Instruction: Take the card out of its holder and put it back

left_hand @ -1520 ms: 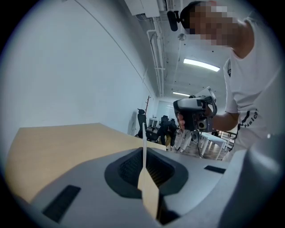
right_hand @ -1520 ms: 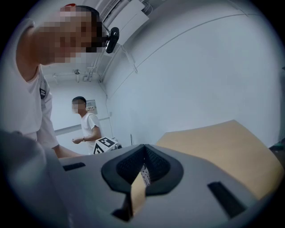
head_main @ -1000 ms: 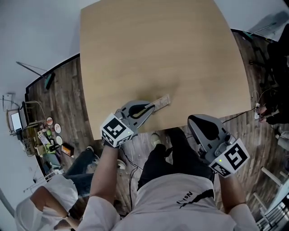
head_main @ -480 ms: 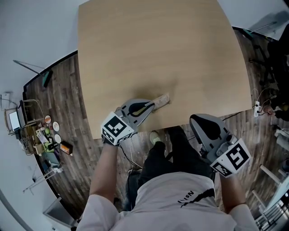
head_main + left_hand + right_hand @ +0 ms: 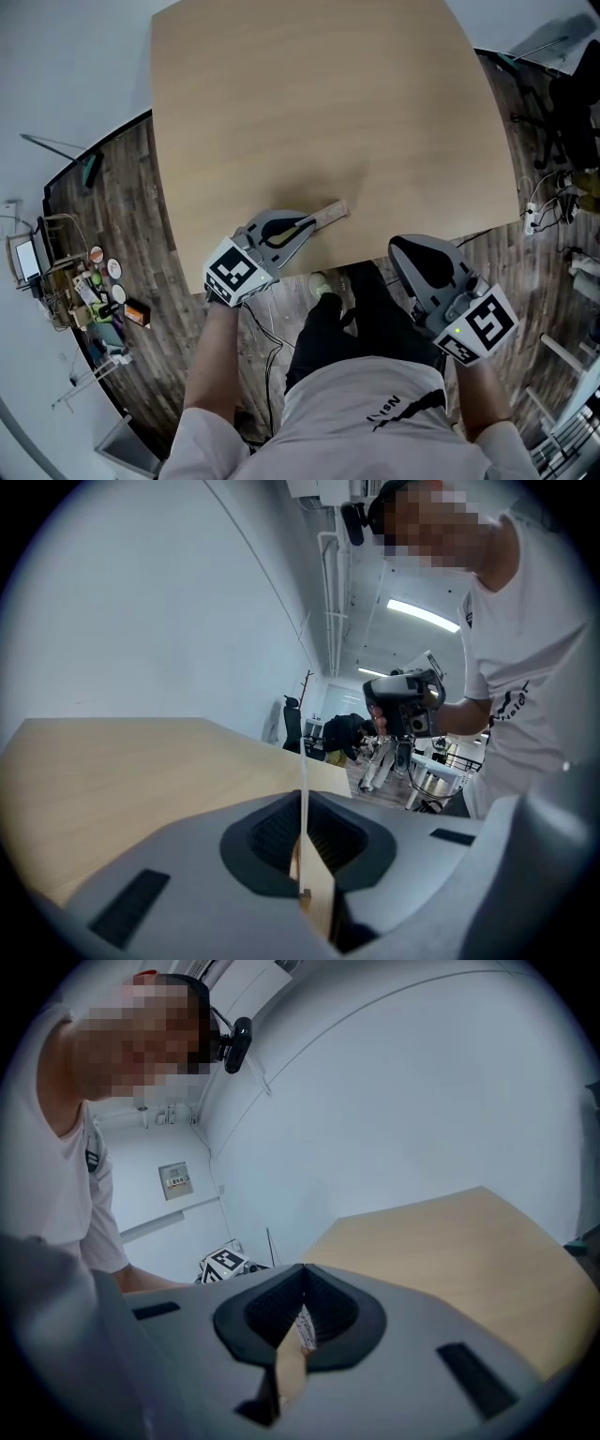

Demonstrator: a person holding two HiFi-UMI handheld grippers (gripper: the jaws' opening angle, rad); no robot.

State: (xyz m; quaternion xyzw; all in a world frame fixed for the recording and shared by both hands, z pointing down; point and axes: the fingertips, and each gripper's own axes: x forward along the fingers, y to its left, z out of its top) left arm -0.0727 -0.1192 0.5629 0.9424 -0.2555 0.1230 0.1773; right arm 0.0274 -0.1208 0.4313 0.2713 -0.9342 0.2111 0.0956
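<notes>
My left gripper is shut on a tan card holder, which sticks out flat past its jaws over the near edge of the wooden table. In the left gripper view the holder shows edge-on as a thin line between the closed jaws. My right gripper hangs off the table in front of my lap, jaws together. In the right gripper view a thin tan piece with a white printed patch, apparently the card, is pinched between them. From the head view that card is hidden.
Dark wood floor surrounds the table. Clutter of small items lies on the floor at the left. Cables and a power strip lie at the right. My legs are below the table's near edge.
Both grippers keep their grips and nearly the same places. The person crouched at the lower left a second ago has gone out of view.
</notes>
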